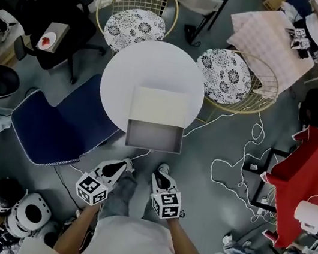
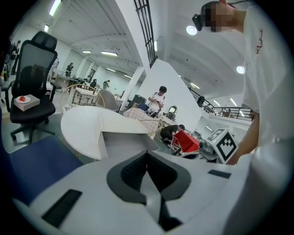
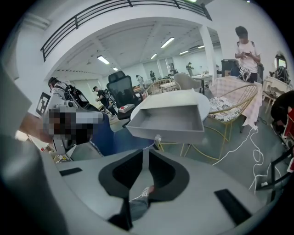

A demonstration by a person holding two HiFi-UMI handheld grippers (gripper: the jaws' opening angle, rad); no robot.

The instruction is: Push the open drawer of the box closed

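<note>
here, the open drawer juts past the round table's near edge.

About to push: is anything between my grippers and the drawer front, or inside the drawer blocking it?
Nothing visible. The drawer is empty, and its front faces the left gripper and right gripper with only air between. A thin cord hangs below the front, seemingly clear.
</note>
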